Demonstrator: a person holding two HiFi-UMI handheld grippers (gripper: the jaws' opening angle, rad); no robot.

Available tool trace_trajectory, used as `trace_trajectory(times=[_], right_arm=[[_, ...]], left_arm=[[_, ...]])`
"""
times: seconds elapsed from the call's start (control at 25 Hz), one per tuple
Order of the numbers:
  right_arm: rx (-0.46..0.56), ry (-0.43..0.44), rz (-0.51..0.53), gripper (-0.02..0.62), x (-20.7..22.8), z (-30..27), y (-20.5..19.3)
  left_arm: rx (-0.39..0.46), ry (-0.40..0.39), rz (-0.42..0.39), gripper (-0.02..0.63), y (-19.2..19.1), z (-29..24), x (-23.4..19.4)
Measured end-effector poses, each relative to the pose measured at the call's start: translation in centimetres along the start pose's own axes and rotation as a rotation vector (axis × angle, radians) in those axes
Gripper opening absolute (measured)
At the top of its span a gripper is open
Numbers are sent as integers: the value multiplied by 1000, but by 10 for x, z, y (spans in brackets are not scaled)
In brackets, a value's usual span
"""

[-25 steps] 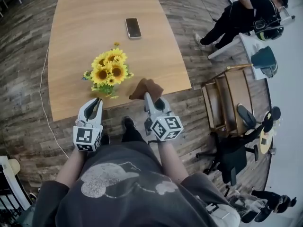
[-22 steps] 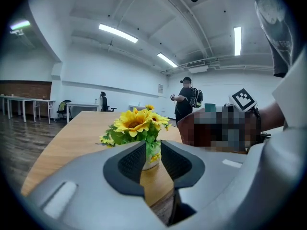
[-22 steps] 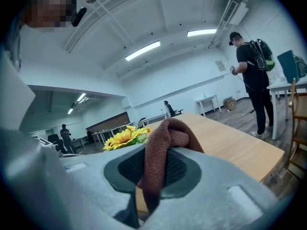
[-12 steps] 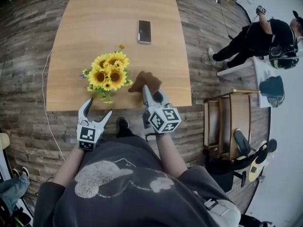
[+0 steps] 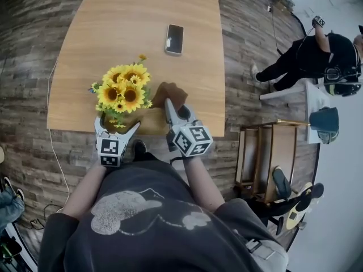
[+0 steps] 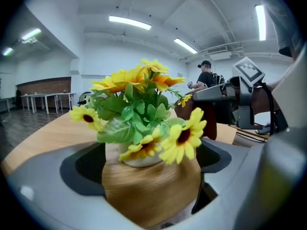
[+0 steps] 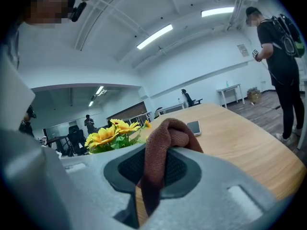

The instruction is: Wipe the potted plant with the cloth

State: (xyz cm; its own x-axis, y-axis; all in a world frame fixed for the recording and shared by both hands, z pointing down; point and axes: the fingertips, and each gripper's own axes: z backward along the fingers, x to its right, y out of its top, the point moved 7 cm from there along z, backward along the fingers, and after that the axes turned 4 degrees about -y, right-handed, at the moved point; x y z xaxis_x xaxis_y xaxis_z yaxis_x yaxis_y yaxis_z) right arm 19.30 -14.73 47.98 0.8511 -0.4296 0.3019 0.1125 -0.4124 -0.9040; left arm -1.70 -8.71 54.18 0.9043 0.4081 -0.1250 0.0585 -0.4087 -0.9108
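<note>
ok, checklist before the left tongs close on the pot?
1. left tongs open, jaws have just been opening: ok
2. pot between them, not gripped yet: ok
3. pot upright on table: ok
4. right tongs clamped on cloth: ok
5. phone well clear of flowers: ok
6. cloth touching flowers: cannot tell

Left gripper (image 5: 118, 124) jaws just opened wide, potted plant (image 5: 122, 92) between them, right gripper (image 5: 169, 103) clamped on cloth (image 5: 170, 94), both forearms extended forward
</note>
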Motion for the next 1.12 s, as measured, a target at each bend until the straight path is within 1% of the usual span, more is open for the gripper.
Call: trace_trajectory(times=[0.2,0.36,0.4,0.48,0.52,0.64,0.76,0.88,1.12], right_arm=[[-33,39,25,54,12,-11,0],[-57,83,53,52,18,-26,1],[-66,100,62,54,18,-31,2],[-85,135,84,54,18,-42,2],[-93,150,96,54,17,-48,3],[-107,178,135,52,16,-65,5],[-122,206,175,54,11,-83,11],[-148,251,208,54,4,-101,15],[-247,321,227,54,-8,-125,0]], left_arm=[[7,99,26,617,6,-21,-5],[11,155,37,612,13,-33,-8],[7,169,36,606,14,-34,-10],[1,185,45,554,18,-34,-13],[-1,182,48,521,21,-34,-13],[-19,150,35,469,17,-33,-10],[-23,121,33,469,21,-31,-10],[-21,75,6,469,20,-30,-14],[-55,-11,-42,468,11,-26,-20]])
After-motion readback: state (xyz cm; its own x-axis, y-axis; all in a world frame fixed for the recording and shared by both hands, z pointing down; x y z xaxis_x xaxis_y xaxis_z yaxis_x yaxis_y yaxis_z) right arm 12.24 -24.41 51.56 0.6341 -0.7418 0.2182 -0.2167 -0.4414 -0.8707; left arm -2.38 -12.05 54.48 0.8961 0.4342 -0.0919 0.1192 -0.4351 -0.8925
